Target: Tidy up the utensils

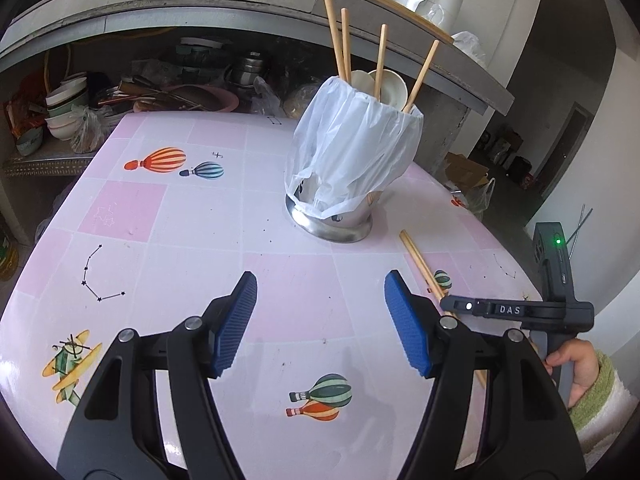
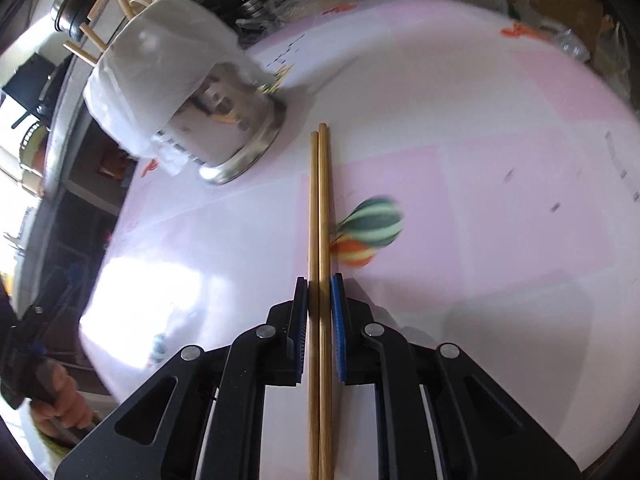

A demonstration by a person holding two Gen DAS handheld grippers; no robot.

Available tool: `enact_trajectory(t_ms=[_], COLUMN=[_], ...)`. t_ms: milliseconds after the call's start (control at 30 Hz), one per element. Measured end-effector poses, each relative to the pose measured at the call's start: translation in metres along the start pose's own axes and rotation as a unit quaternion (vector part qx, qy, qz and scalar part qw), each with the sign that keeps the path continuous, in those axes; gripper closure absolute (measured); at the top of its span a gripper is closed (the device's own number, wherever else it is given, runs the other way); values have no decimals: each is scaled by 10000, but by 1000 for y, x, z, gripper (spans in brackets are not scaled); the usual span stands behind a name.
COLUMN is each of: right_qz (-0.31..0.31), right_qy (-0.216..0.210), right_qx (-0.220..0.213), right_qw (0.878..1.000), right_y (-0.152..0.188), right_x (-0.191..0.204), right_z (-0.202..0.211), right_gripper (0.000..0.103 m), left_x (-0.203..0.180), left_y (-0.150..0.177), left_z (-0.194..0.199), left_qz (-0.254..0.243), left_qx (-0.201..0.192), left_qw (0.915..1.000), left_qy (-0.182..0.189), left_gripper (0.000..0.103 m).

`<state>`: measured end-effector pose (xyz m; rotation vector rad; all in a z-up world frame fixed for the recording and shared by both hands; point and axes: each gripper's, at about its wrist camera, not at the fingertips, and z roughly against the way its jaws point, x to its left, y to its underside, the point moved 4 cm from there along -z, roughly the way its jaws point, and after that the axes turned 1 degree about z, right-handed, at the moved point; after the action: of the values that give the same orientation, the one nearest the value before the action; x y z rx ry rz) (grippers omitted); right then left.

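We see a pink checked table [image 1: 168, 240] printed with striped balloons [image 1: 320, 398], tan chopsticks [image 2: 320, 208], a white bag [image 1: 356, 148] over a silver holder [image 1: 336, 228], and blue pads [image 1: 236, 320].

The left wrist view looks forward and down between its fingers across the pink table [image 1: 168, 216], the utensil holder [image 1: 348, 160] ahead. The right wrist view looks down more steeply, close to the tabletop. Both share the holder and the chopsticks [image 2: 320, 220].
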<state>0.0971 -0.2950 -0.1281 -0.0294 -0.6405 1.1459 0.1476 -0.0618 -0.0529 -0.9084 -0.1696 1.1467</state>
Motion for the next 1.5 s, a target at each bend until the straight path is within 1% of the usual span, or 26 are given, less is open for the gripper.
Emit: enact_trajectory(t_ms=[133, 233, 367, 467, 733, 800, 833, 1000, 1133, 1200, 1333, 1500], right_qz=[-29, -35, -200, -182, 288, 477, 513, 548, 611, 611, 774, 984], right_qy=[-392, -545, -765, -770, -386, -150, -104, -105, -91, -172, -174, -38], right_qx=[227, 318, 406, 359, 222, 134, 122, 118, 68, 40, 26, 88], right_qw=[9990, 9980, 9960, 9962, 9986, 9987, 9986, 9984, 9981, 9980, 9968, 9951], right_y=[12, 16, 16, 15, 16, 16, 17, 16, 14, 13, 13, 16], right_x=[22, 32, 31, 29, 33, 35, 34, 30, 33, 35, 43, 51], right_z=[-11, -17, -17, -11, -12, -10, -10, -11, -10, -6, -6, -13], right_gripper=[91, 91, 89, 89, 90, 90, 91, 96, 95, 95, 94, 94], left_x=[-2, -7, -12, -14, -26, -29, -30, -36, -38, -38, -37, -36], left_y=[2, 2, 3, 4, 8, 9, 9, 11, 11, 11, 11, 11], left_z=[-2, -2, -4, -6, -17, -20, -21, -24, -26, -27, -28, -28], left_qz=[-8, -46, -93, -104, -226, -254, -270, -321, -344, -331, -315, -305], left_qx=[56, 83, 121, 158, 281, 301, 314, 353, 375, 383, 394, 386], left_qw=[10000, 10000, 9999, 9998, 9993, 9992, 9991, 9989, 9987, 9987, 9987, 9988], left_qy=[-28, -26, -24, -23, -39, -42, -36, -12, -8, 1, -1, 12], left_gripper=[40, 40, 40, 40, 40, 40, 40, 40, 40, 40, 40, 40])
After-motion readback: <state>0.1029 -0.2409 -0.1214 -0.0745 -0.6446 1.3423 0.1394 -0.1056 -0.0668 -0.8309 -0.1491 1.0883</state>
